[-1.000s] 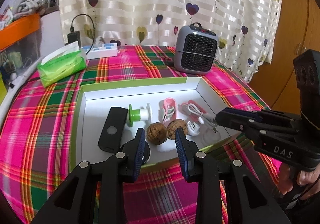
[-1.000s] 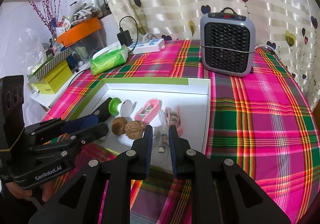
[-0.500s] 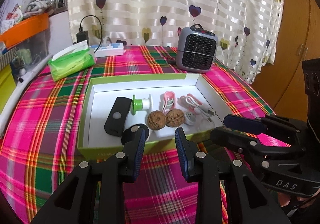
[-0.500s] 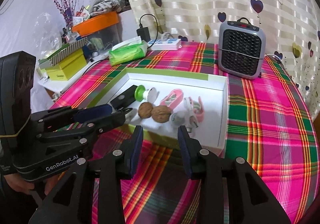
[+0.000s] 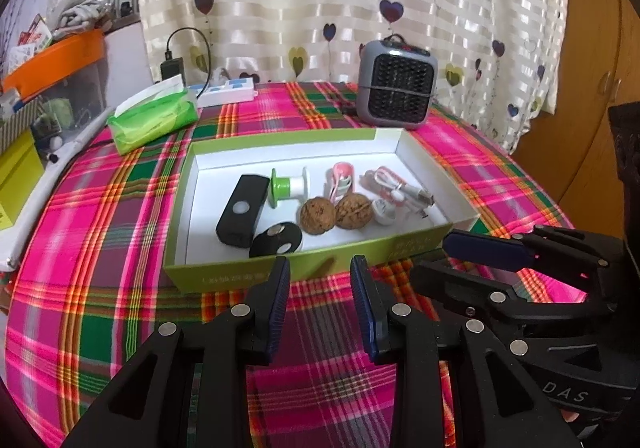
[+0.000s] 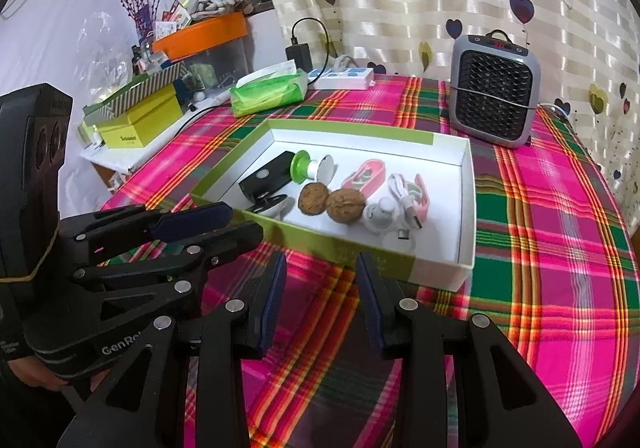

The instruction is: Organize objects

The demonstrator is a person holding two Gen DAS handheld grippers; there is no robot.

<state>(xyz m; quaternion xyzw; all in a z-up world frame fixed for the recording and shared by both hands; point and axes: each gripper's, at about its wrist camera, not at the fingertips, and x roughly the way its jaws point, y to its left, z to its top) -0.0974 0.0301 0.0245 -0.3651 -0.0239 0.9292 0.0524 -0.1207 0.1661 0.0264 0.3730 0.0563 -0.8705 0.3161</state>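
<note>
A green-walled white box (image 5: 280, 275) (image 6: 468, 207) lies on the plaid table. Inside are a black rectangular device (image 5: 242, 209) (image 6: 266, 180), a black round piece (image 5: 276, 240), a green-and-white spool (image 5: 286, 187) (image 6: 310, 167), two walnuts (image 5: 318, 215) (image 6: 346, 205), a pink clip (image 5: 342, 177) (image 6: 366, 175), a white cable with pink holder (image 5: 400, 189) (image 6: 408, 195) and a small white cap (image 5: 383, 211) (image 6: 379, 215). My left gripper (image 5: 320, 280) is open and empty, in front of the box's near wall. My right gripper (image 6: 320, 276) is open and empty, also short of the box.
A grey fan heater (image 5: 396, 83) (image 6: 494, 87) stands behind the box. A green tissue pack (image 5: 154, 117) (image 6: 270, 89), a white power strip (image 5: 224, 91) and a charger are at the back left. Yellow and orange boxes (image 6: 136, 119) crowd the left edge.
Both grippers have drawn back from the box toward me. The right gripper's jaws have opened wider. The objects in the box have not moved.
</note>
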